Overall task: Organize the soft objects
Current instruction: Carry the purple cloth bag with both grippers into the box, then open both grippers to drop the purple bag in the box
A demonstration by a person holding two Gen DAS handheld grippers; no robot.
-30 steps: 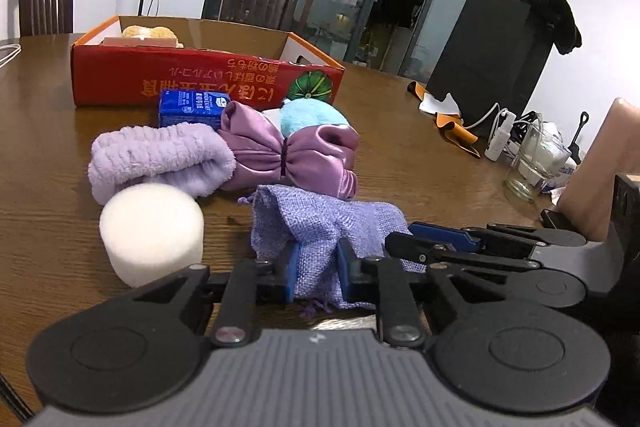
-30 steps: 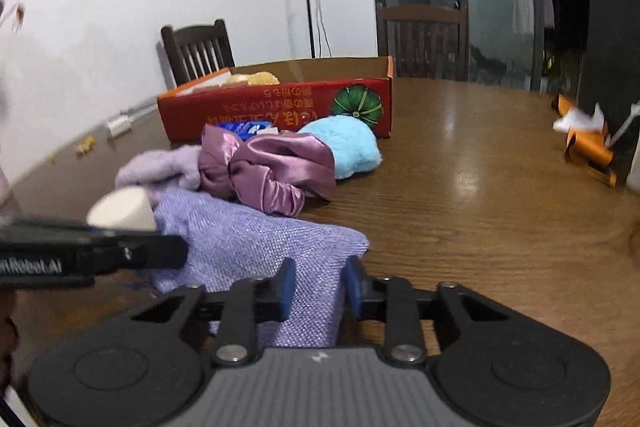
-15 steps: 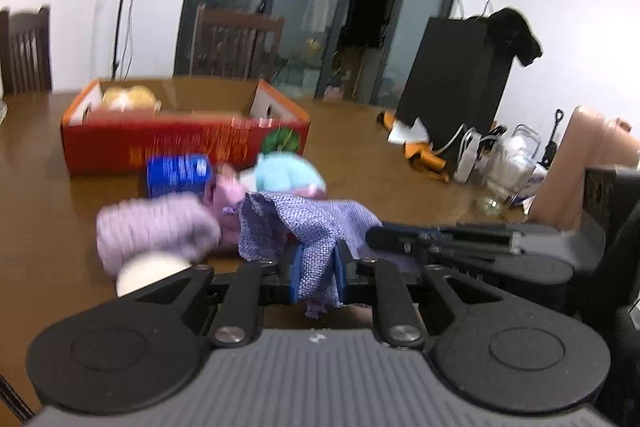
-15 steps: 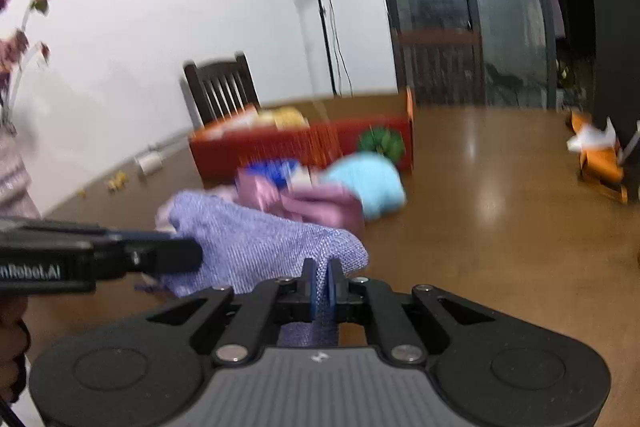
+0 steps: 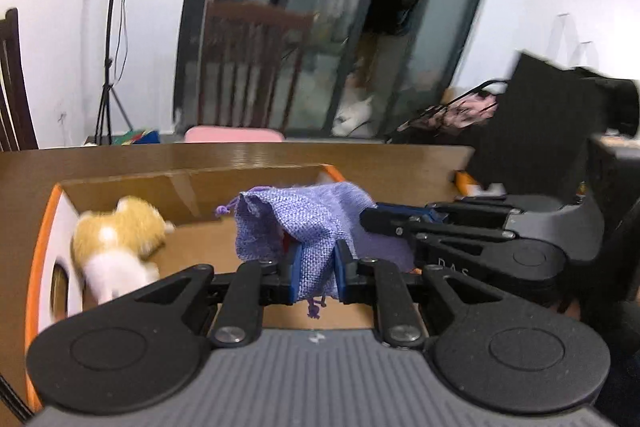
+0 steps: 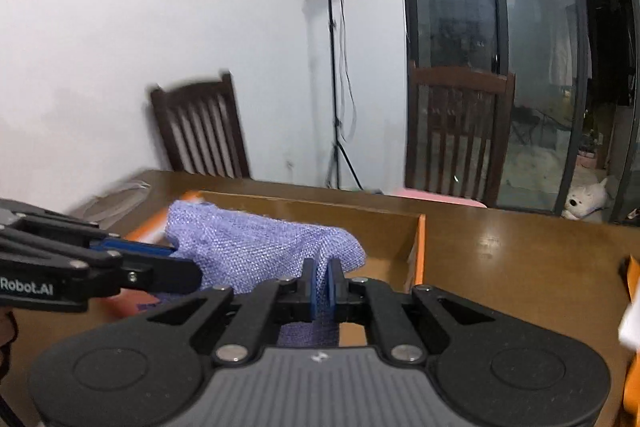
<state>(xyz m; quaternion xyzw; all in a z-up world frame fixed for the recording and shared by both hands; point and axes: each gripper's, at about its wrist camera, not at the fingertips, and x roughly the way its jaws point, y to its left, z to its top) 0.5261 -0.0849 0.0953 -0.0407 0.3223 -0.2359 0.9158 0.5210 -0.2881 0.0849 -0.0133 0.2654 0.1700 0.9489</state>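
Note:
A purple woven drawstring pouch [image 5: 296, 215] hangs between both grippers, above the open cardboard box [image 5: 192, 183]. My left gripper [image 5: 315, 273] is shut on the pouch's near edge, with a cord tassel dangling below the pads. In the right wrist view the same pouch [image 6: 256, 247] stretches leftward, and my right gripper [image 6: 322, 285] is shut on its right corner. The left gripper [image 6: 176, 261] comes in from the left there, holding the other end. A yellow and white plush toy [image 5: 120, 239] lies inside the box at the left.
The box has an orange rim [image 6: 418, 247] and sits on a brown wooden table [image 6: 520, 259]. Dark wooden chairs [image 6: 200, 131] stand behind the table. A light stand [image 6: 334, 67] rises by the white wall. Black bags [image 5: 560, 115] are at the right.
Both grippers closed on the pouch, lifted it off the table and carried it forward over the box. The other soft objects on the table have dropped out of view.

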